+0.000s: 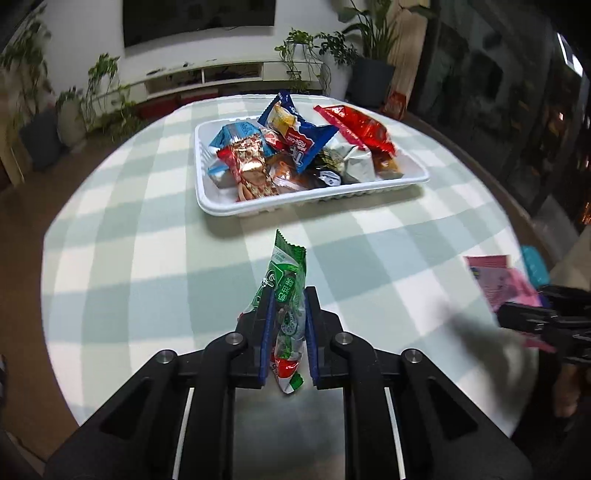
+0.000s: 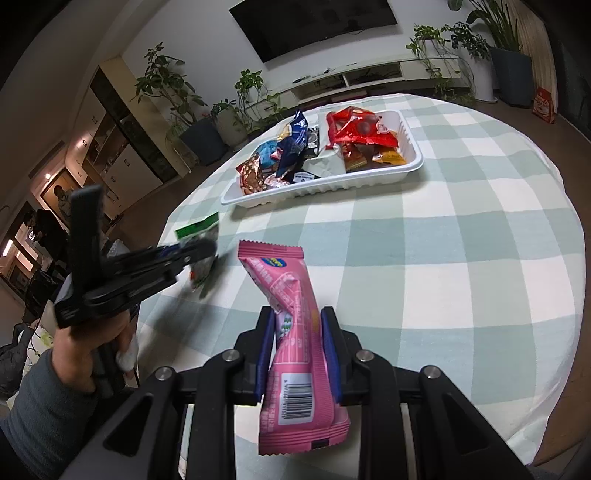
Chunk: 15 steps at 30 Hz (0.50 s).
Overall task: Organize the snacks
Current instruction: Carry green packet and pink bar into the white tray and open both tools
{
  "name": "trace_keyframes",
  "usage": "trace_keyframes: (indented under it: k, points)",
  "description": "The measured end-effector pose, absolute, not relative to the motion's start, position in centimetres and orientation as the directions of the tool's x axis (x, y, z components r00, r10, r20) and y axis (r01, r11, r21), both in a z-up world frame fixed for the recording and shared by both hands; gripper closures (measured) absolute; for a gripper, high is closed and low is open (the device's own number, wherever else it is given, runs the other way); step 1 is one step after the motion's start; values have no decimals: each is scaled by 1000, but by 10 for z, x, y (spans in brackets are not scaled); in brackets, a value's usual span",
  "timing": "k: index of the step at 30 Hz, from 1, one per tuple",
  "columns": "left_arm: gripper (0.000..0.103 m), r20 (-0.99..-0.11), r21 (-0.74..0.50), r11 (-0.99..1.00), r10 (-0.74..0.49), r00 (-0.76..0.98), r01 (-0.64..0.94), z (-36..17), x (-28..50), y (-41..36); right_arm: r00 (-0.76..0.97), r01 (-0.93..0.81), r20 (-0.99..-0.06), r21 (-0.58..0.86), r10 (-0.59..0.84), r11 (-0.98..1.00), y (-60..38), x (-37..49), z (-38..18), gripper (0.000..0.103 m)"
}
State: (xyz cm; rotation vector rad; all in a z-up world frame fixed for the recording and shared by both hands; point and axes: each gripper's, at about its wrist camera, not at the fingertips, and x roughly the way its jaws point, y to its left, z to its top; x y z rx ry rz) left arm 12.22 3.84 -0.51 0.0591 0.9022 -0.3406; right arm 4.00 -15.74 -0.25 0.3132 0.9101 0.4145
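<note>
A white tray (image 1: 221, 206) holding several wrapped snacks stands on the round table with a green-and-white checked cloth (image 1: 147, 258); it also shows in the right wrist view (image 2: 410, 168). My left gripper (image 1: 289, 295) is shut on a green snack packet (image 1: 286, 273), held upright above the cloth in front of the tray. My right gripper (image 2: 298, 315) is shut on a pink snack packet (image 2: 291, 295) above the cloth. The left gripper (image 2: 207, 246) with the green packet (image 2: 199, 230) shows at the left of the right wrist view. The right gripper with the pink packet (image 1: 502, 277) shows at the right edge of the left wrist view.
Beyond the table stand potted plants (image 1: 332, 55), a low white TV shelf (image 1: 207, 74) and a wall-mounted screen (image 2: 314, 22). Dark cabinets (image 2: 122, 129) line the left side of the room. My hand (image 2: 88, 347) holds the left gripper's handle.
</note>
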Motion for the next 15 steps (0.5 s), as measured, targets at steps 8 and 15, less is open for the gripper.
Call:
trace_keyframes:
  k: [8,15]
  points:
    - [92,-717,-278,922,-386,580,270,16,92,52,564,-195,-702,398,434,896,-158,39,-3,76]
    - [93,-651,-384,881,-469,597,274,38,89,62,617,-202,-664,385,422,901,-160,39,9,76]
